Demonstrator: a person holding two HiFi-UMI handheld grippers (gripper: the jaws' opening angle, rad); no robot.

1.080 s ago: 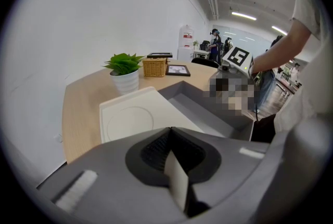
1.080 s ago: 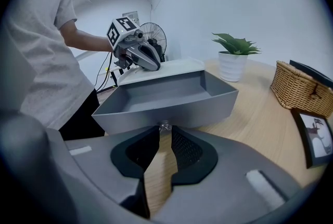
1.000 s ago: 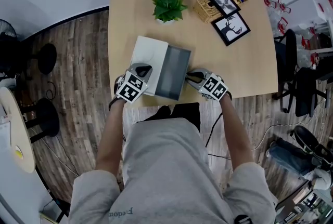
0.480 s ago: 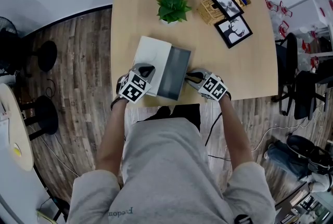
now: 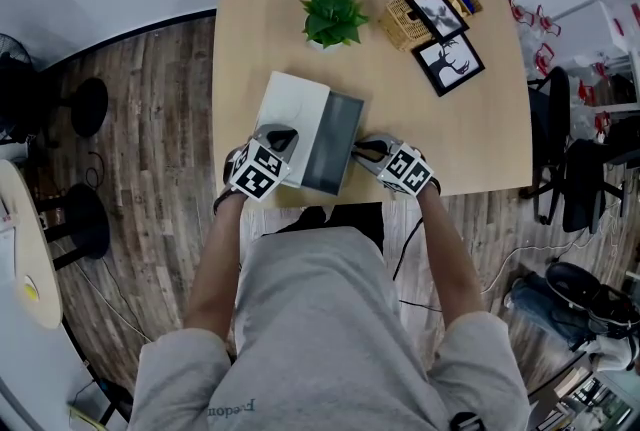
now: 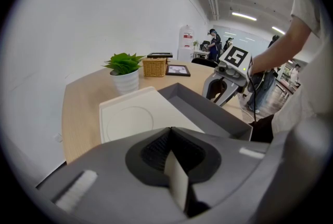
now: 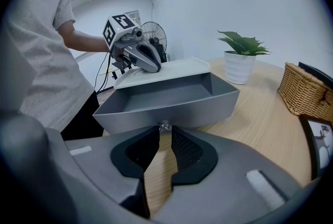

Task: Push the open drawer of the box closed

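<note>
The jaws of the right gripper [image 7: 165, 132] stand narrow, pinching the small silver knob [image 7: 165, 126] of the grey open drawer [image 7: 171, 106], which is drawn well out of the flat white box [image 6: 135, 116] near the front edge of the pale wooden counter [image 7: 260, 119]. The left gripper [image 6: 169, 130], jaws together and empty, rests on the box lid. A push through that knob could slip or skew the drawer into jamming, and a light left brace might let the box slide.
</note>
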